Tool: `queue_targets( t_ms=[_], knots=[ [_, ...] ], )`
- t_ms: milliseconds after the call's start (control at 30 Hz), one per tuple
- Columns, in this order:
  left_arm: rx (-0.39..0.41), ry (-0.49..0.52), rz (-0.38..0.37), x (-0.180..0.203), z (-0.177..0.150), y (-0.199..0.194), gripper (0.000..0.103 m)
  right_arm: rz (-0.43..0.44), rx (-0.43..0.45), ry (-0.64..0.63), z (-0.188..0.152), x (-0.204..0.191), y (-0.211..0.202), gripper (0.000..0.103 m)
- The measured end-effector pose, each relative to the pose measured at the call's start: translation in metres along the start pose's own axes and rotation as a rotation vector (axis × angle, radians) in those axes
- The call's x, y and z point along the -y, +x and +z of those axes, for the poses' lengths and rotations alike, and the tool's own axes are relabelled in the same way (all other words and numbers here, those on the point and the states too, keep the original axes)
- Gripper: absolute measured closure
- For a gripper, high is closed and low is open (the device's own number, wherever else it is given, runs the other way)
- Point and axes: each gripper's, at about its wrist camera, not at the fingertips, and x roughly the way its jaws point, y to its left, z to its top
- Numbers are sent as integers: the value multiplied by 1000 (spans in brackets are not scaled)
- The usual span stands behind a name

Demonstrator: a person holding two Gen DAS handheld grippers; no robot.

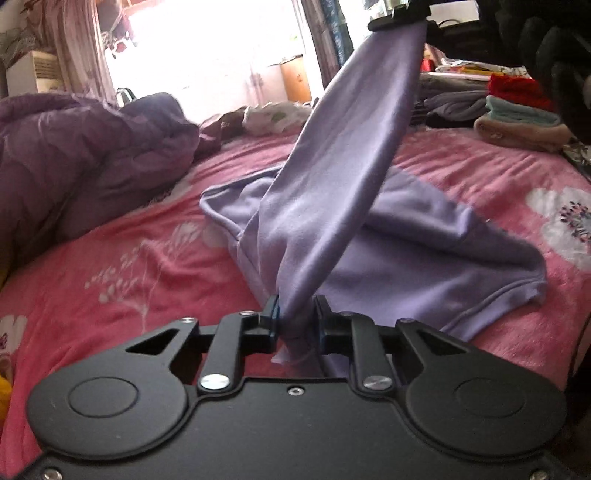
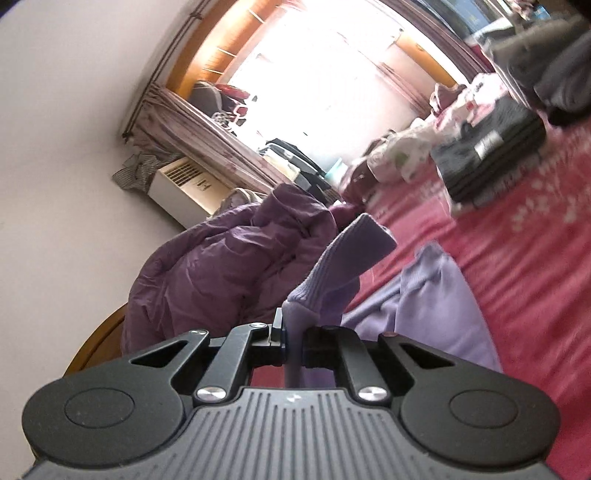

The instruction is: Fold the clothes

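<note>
While the pink floral bedspread (image 1: pixel 129 258) covers the bed across most of the left wrist view, a crumpled purple quilt (image 1: pixel 81 166) is heaped on it at the far left, and a stack of folded clothes (image 1: pixel 517 110) lies at the far right edge. At the middle of the bedspread lies the lavender garment (image 1: pixel 406 251), its body spread flat on the bed and its hemmed edge toward the right. One sleeve-like length of the garment rises from the bed as a taut band, running from the left tool (image 1: pixel 297 314) at the bottom of the view up to the right tool (image 1: pixel 397 20) at the top. The left tool is clenched on the lower end of this band, with a small tuft of cloth protruding behind the jaws. In the right wrist view, which is rolled steeply to one side, the right tool (image 2: pixel 293 332) is clenched on the upper end, and the ribbed cuff (image 2: pixel 354 251) stands out beyond the jaws. A dark gloved hand (image 1: pixel 554 66) is visible at the upper right of the left wrist view, just beside the right tool.
</note>
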Motion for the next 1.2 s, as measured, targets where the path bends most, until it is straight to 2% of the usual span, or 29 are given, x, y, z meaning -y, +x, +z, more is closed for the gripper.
queue_targets(
  t_ms=[133, 267, 467, 667, 733, 800, 833, 900, 967, 1033, 1100, 1200],
  knots=[
    [5, 47, -25, 15, 3, 2, 87, 10, 13, -46, 9, 4, -19, 94],
    [0, 100, -51, 30, 5, 7, 87, -27, 28, -45, 11, 29, -40, 94],
    [-11, 164, -88, 48, 5, 16, 87, -122, 55, 76, -1, 90, -67, 94],
    [-24, 189, -116, 55, 4, 23, 87, -170, 78, 157, -21, 133, -86, 94],
    [-35, 193, -153, 56, 3, 24, 85, -172, 71, 173, -26, 142, -86, 94],
    [-8, 125, -215, 37, 6, 12, 69, -182, 50, 170, -28, 149, -83, 95],
    [9, 86, -245, 26, 8, 5, 66, -181, 48, 170, -28, 150, -82, 94],
    [56, -15, -281, -2, 12, -10, 69, -179, 42, 171, -27, 152, -80, 94],
    [129, -185, -246, -43, 11, -23, 69, -176, 37, 173, -26, 154, -78, 94],
    [159, -316, -186, -73, 6, -28, 69, -174, 31, 174, -25, 157, -76, 94],
    [141, -346, -139, -82, 2, -25, 69, -172, 26, 175, -25, 159, -75, 94],
    [75, -261, -136, -63, 2, -13, 70, -168, 18, 177, -23, 163, -72, 94]
  ],
)
